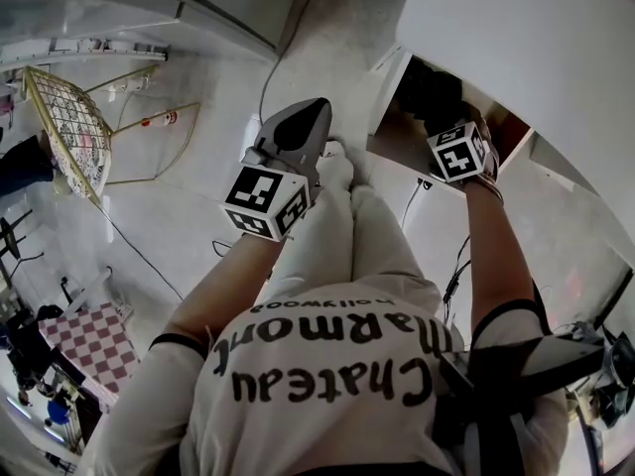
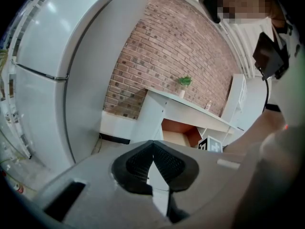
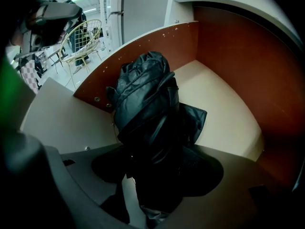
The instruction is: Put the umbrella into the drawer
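Note:
The black folded umbrella [image 3: 143, 99] hangs over the inside of the open drawer [image 3: 219, 104], which has a beige floor and reddish-brown walls. My right gripper [image 3: 159, 171] is shut on the umbrella's lower part, and its pads are mostly hidden by the dark fabric. In the head view the right gripper [image 1: 446, 127] reaches into the drawer [image 1: 397, 132] under the white desk, and the umbrella [image 1: 429, 89] shows as a dark mass inside. My left gripper [image 1: 310, 112] is held in front of the person's legs, away from the drawer. Its jaws [image 2: 152, 149] are shut with nothing between them.
The white desk [image 1: 526, 38] overhangs the drawer. A wire chair [image 1: 69, 132] stands at the left and a cable [image 1: 268, 77] runs across the floor. The left gripper view faces a white fridge [image 2: 43, 80], a brick wall [image 2: 176, 46] and a small plant [image 2: 183, 81].

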The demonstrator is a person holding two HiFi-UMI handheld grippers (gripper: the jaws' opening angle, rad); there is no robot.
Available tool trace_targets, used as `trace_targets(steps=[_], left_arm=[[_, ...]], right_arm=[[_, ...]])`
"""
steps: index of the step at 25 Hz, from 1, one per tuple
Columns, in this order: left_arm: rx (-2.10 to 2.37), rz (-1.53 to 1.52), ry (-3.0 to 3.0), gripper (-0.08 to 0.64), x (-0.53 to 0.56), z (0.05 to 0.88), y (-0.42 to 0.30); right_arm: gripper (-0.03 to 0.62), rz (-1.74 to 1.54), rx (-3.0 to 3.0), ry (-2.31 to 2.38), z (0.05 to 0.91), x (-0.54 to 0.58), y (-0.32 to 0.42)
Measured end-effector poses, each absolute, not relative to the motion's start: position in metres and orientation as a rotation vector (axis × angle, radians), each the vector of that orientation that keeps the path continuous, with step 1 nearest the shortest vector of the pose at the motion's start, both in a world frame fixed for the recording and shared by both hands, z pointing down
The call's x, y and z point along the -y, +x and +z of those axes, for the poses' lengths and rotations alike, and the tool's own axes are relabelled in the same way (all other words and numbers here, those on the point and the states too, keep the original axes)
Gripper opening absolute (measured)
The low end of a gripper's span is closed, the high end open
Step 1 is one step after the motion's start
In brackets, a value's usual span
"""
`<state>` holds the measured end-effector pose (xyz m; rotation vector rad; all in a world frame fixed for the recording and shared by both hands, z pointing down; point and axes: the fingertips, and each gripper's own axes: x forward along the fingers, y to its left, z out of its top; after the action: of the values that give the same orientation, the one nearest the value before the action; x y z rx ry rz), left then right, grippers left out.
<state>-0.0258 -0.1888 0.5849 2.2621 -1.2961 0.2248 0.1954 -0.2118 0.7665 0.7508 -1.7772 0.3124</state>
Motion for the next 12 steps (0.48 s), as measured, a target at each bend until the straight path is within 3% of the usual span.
trace_targets(steps=[12], left_arm=[[1.238, 0.276, 2.307, 0.015, 0.210, 0.550, -0.028]], right_arm=[[0.275, 0.394, 1.767, 0.749, 0.763, 0.207, 0.196]])
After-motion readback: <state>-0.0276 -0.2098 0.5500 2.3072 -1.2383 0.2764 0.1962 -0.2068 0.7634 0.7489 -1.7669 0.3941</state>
